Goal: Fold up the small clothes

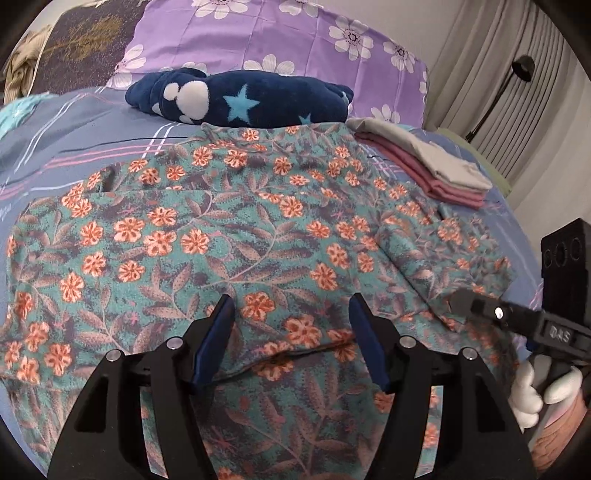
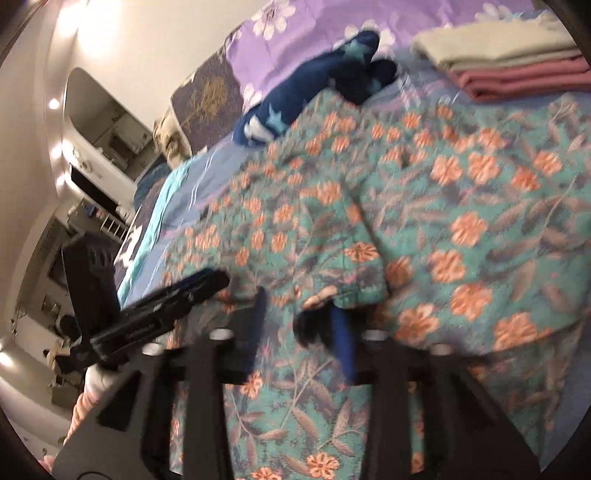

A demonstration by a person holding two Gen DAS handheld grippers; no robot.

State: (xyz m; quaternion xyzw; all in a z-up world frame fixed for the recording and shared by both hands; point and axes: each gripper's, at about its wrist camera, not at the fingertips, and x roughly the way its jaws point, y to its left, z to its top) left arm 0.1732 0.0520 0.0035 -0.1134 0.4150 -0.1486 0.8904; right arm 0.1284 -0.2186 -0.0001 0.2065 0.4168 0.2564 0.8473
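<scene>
Teal floral garment (image 1: 236, 236) lies spread flat on the bed (image 1: 55, 147), likely smoothed for folding, with left gripper (image 1: 291, 332) parted empty above its near hem and right gripper (image 2: 299, 314) parted at its sleeve edge.

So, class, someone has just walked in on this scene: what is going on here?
A person with a gripper in each hand is folding clothes on a bed. A floral garment lies spread out, its right sleeve partly folded in. The left gripper is open just above the garment's near hem, gripping nothing. The right gripper is at the sleeve's edge, blurred, so its grip is unclear. A folded stack sits at the far right, and a navy starred piece lies by the pillow.
</scene>
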